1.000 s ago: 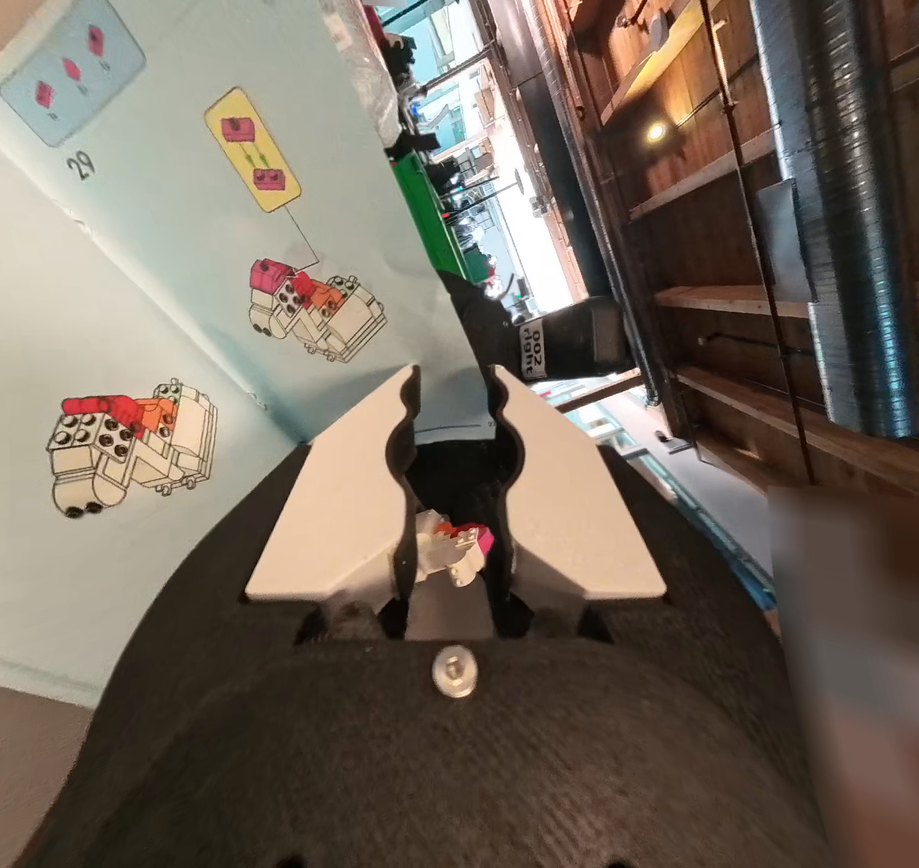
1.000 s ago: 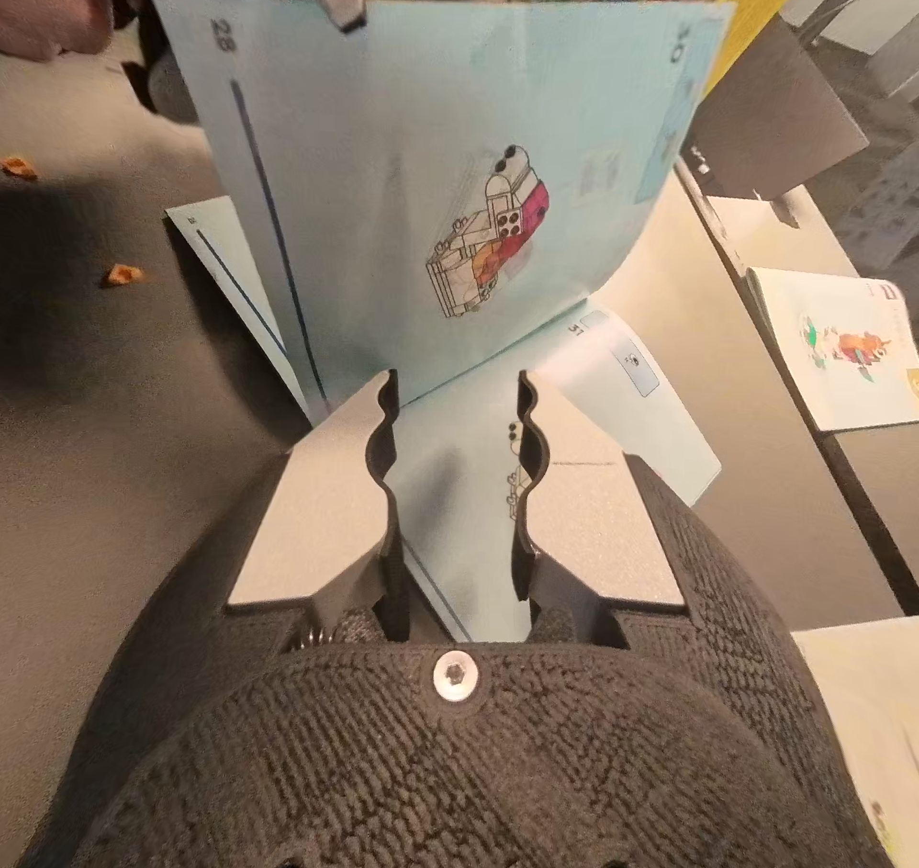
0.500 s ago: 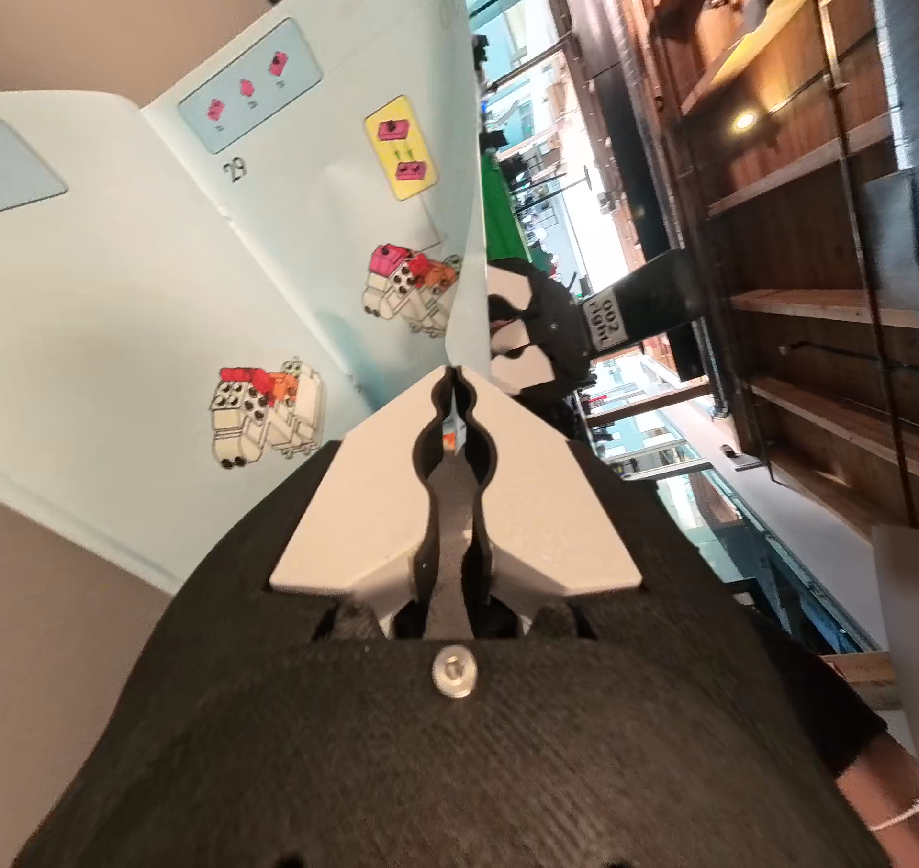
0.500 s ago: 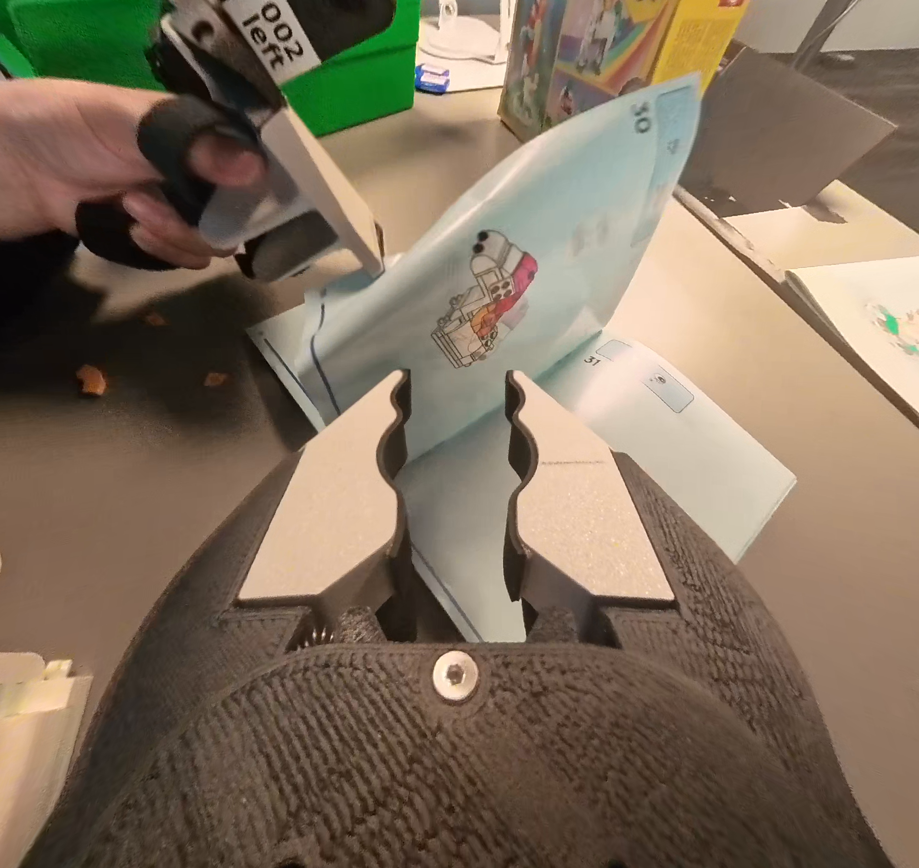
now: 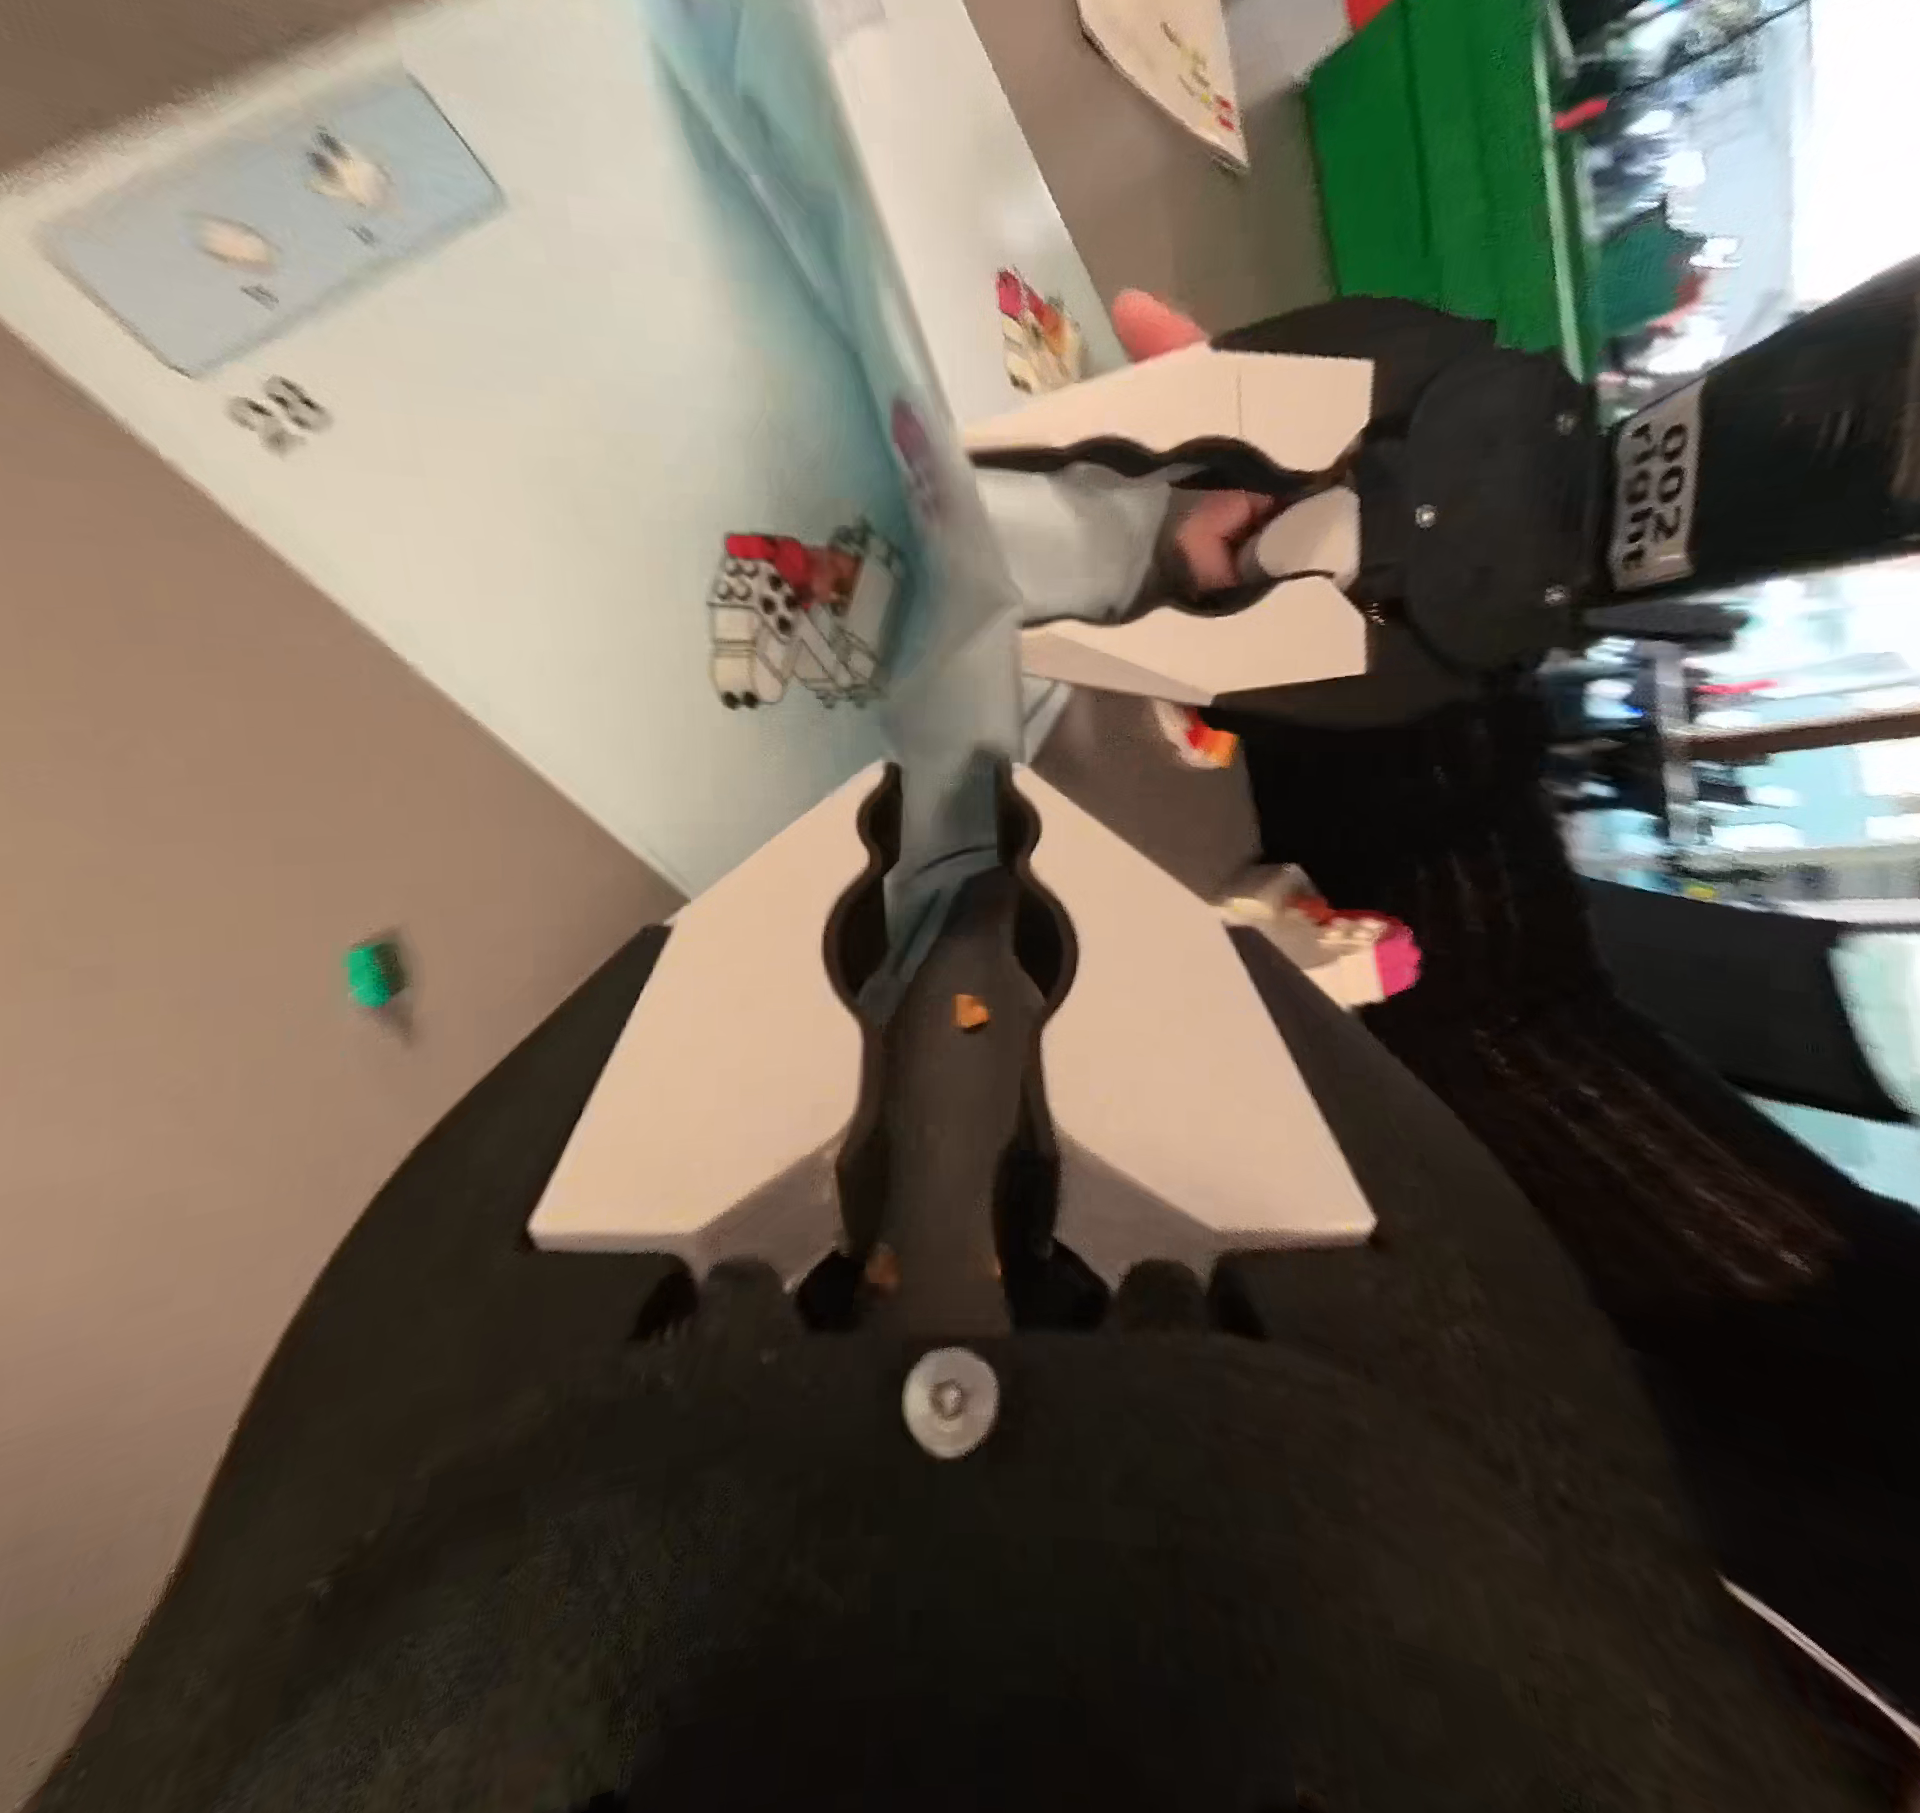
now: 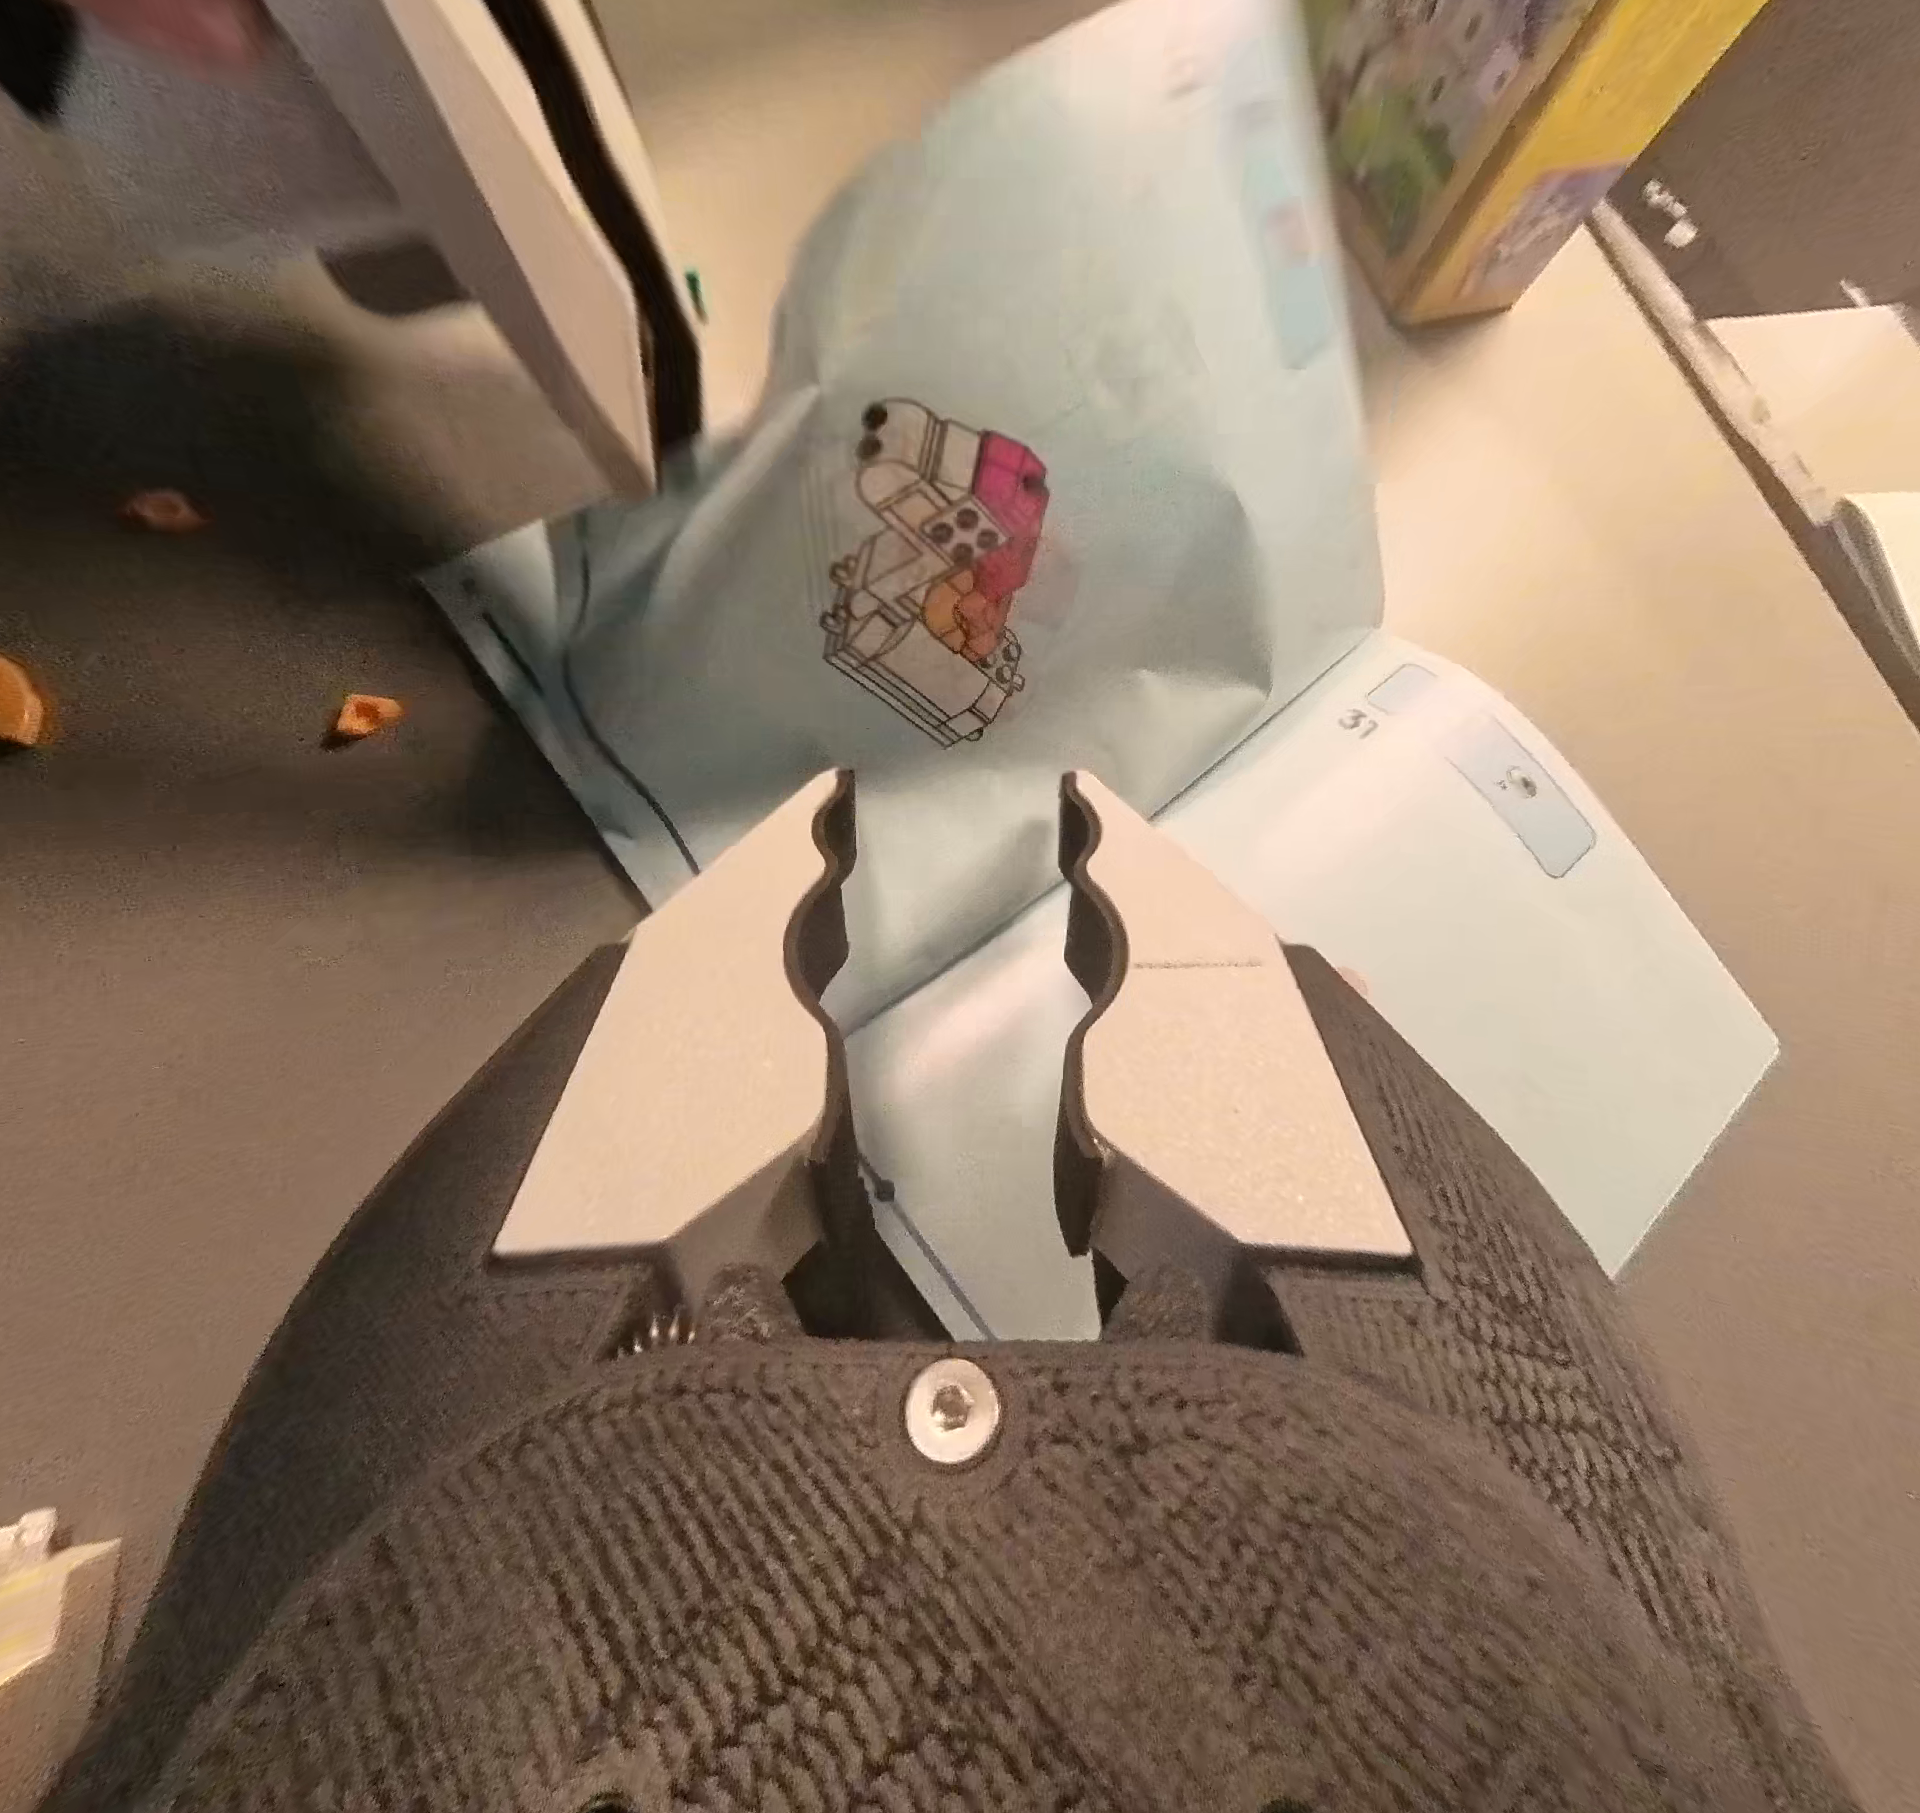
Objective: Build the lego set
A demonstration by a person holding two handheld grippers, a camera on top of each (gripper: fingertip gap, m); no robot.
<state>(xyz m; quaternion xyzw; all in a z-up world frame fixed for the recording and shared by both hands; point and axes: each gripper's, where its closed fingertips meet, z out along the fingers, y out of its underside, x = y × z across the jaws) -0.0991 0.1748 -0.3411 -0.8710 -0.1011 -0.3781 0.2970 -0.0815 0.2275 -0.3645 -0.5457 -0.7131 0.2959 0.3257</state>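
Note:
The light-blue instruction booklet (image 5: 468,475) lies open on the grey table (image 6: 208,932). One page (image 6: 1091,361) stands up, bent and creased, with a drawing of a white, orange and pink model on it. My left gripper (image 5: 943,787) has its jaws slightly apart, and the edge of this page runs between them. It also shows in the right wrist view (image 6: 660,444) at the page's left edge. My right gripper (image 6: 956,797) is open and empty, low over the booklet (image 6: 1455,984). In the left wrist view (image 5: 1003,558) the page reaches between its jaws.
A white, orange and pink partial build (image 5: 1340,942) lies near the table edge. A small green brick (image 5: 372,974) and loose orange pieces (image 6: 364,719) lie on the table. The yellow set box (image 6: 1507,80) stands at the back right. A green bin (image 5: 1455,122) stands farther off. About 7 cm separates my left fingertips from my right.
The left gripper closed on the page, swung it over toward the right gripper, and its jaws have now parted a little. The right gripper has moved closer to the booklet.

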